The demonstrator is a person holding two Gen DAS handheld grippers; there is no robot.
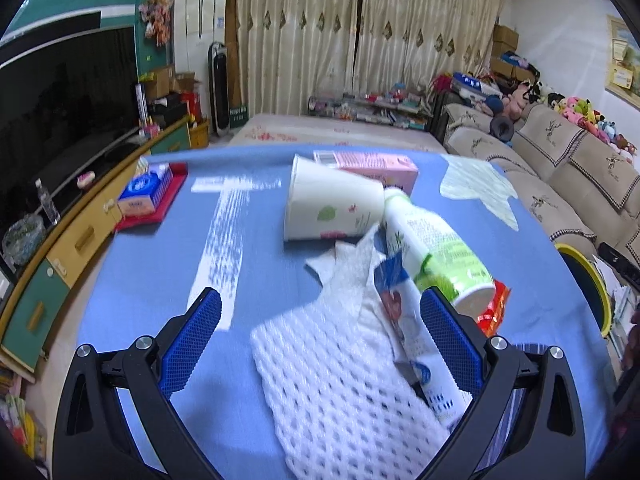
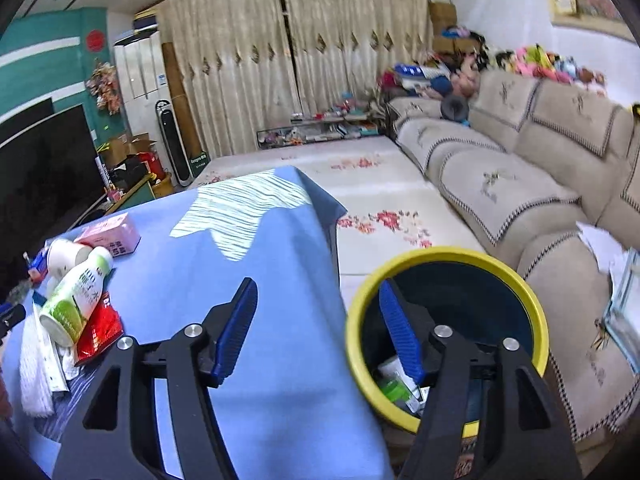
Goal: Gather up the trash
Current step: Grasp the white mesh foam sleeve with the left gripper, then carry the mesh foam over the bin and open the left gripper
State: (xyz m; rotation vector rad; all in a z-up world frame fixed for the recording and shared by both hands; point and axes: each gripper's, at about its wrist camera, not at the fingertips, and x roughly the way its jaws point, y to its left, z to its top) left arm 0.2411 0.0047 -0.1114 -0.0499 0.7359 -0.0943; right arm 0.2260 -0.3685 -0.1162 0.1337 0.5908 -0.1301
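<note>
- Left wrist view: my left claw point(image 1: 320, 312) is spread wide, nothing pinched, hanging over the trash pile on the table point(image 1: 140, 280), which has a blue cloth.
- White foam net point(image 1: 340, 392) lies between the claw's fingers, near the camera; a tissue point(image 1: 352, 268) sits just past it.
- A blue-and-white wrapper point(image 1: 416, 360) lies along the inside of the right finger point(image 1: 448, 340); I can't tell if it touches.
- Green-and-white bottle point(image 1: 432, 248) lies on its side, cap end toward the paper cup point(image 1: 332, 208), base just beyond the right fingertip.
- Cup is tipped on its side, touching the bottle's cap end; a pink box point(image 1: 380, 166) lies behind it.
- Red wrapper point(image 1: 496, 304) peeks out under the bottle base.
- Tissue pack point(image 1: 144, 192) on a red tray point(image 1: 164, 208) sits at the far left of the table, well apart from the pile.
- Bin point(image 1: 592, 284) rim shows off the table's right edge.
- Right wrist view: my right claw point(image 2: 318, 304) is parted and empty, straddling the table edge and the bin point(image 2: 400, 280).
- Its right finger point(image 2: 400, 332) is over the bin mouth, its left finger point(image 2: 236, 328) over the cloth.
- Bin has a yellow rim and dark inside, standing just beside the table point(image 2: 280, 360); some trash point(image 2: 396, 380) already lies at the bottom.
- Bottle point(image 2: 76, 296), red wrapper point(image 2: 98, 328), net point(image 2: 34, 368), cup point(image 2: 66, 254) and pink box point(image 2: 112, 234) are bunched at the left of the table, well apart from this claw.
</note>
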